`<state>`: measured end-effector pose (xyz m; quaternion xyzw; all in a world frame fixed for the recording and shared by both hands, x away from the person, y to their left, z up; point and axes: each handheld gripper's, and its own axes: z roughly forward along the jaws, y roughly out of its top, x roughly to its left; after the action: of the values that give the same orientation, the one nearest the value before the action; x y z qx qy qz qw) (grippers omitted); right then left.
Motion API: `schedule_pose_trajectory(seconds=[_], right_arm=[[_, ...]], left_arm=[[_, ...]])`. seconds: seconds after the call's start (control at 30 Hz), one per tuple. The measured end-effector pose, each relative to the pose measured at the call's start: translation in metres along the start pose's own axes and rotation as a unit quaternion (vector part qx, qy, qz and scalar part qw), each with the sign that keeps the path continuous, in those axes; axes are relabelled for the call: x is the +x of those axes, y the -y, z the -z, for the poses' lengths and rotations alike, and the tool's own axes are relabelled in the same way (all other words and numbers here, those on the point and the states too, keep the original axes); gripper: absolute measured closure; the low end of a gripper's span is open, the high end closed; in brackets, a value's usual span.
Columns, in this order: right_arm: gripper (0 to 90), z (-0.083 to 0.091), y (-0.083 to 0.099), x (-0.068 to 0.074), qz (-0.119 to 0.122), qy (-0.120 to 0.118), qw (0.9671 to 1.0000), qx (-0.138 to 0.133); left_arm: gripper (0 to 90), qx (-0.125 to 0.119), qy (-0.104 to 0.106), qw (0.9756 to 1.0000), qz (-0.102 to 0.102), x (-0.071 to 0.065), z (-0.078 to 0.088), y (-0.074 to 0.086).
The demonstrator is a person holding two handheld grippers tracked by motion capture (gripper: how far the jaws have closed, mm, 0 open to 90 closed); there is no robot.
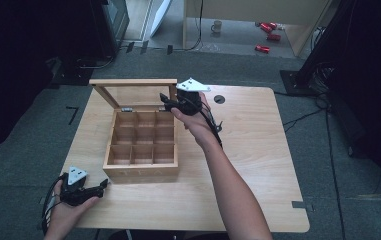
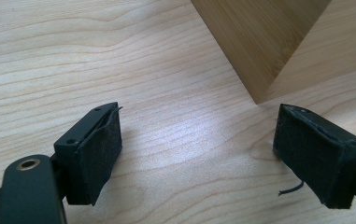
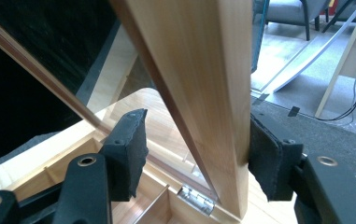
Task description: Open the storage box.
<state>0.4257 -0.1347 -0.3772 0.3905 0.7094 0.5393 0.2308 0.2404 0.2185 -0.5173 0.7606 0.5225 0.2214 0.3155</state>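
a wooden tea box (image 1: 142,150) sits in the middle of the high view on a pale wooden table (image 1: 258,165), its lid (image 1: 133,90) standing open toward the top of the frame, the compartments inside bare wood. the right gripper (image 1: 170,102) is up at the lid's right edge, just right of centre, held by a hand whose forearm runs down to the bottom of the frame. in the right gripper view the lid's wooden frame (image 3: 203,84) rises between the two black jaws; one pad (image 3: 267,161) at lower right presses against the wood, while the other pad (image 3: 131,147) at lower left stands a little apart from it on the glass side, so i cannot tell that the grip is firm. a small metal hinge (image 3: 196,198) shows at the bottom centre. the left gripper (image 1: 98,189) rests at the lower left of the high view, near the box's front corner, and in the left gripper view its jaws stand wide apart over bare table with nothing between them, the box's corner (image 2: 259,51) at upper right
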Motion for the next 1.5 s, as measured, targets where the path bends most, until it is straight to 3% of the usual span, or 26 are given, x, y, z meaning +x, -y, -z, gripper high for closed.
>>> schedule_pose_trajectory(seconds=[0.27, 0.47, 0.67, 0.87, 1.07, 1.17, 1.2, 1.27, 1.5], right_arm=[[41.9, -0.019, 0.005, -0.013, -0.024, -0.009, 0.9996, 0.014], [39.7, -0.034, 0.015, -0.017, -0.024, -0.003, 0.9987, 0.044], [40.3, -0.043, 0.015, -0.02, -0.046, 0.012, 0.9984, 0.03], [45.2, -0.051, 0.016, -0.031, -0.068, 0.009, 0.9973, 0.024], [54.4, -0.058, 0.016, -0.037, -0.06, 0.03, 0.9973, 0.03], [58.7, -0.061, 0.018, -0.039, -0.071, 0.039, 0.996, 0.037], [61.1, -0.063, 0.021, -0.042, -0.096, 0.033, 0.9942, 0.035], [61.5, -0.064, 0.021, -0.039, -0.095, 0.03, 0.9946, 0.025], [66.1, -0.064, 0.019, -0.038, -0.09, 0.043, 0.9946, 0.03]], left_arm=[[15.7, 0.0, 0.004, 1.0, -0.001, 0.001, 0.0, 0.0], [15.7, -0.001, 0.003, 1.0, -0.002, 0.0, -0.001, 0.0], [15.7, 0.0, 0.003, 1.0, -0.002, 0.0, -0.001, -0.001], [15.7, 0.0, 0.003, 1.0, -0.002, 0.0, -0.001, -0.001], [15.7, 0.0, 0.003, 1.0, -0.003, 0.0, -0.001, -0.001], [15.7, -0.001, 0.003, 1.0, -0.002, 0.0, -0.001, -0.001], [15.8, -0.001, 0.003, 1.0, -0.002, 0.0, -0.001, -0.001], [15.8, -0.001, 0.002, 1.0, -0.002, 0.0, -0.001, -0.001], [15.8, -0.001, 0.002, 1.0, -0.002, 0.0, -0.001, -0.001]])
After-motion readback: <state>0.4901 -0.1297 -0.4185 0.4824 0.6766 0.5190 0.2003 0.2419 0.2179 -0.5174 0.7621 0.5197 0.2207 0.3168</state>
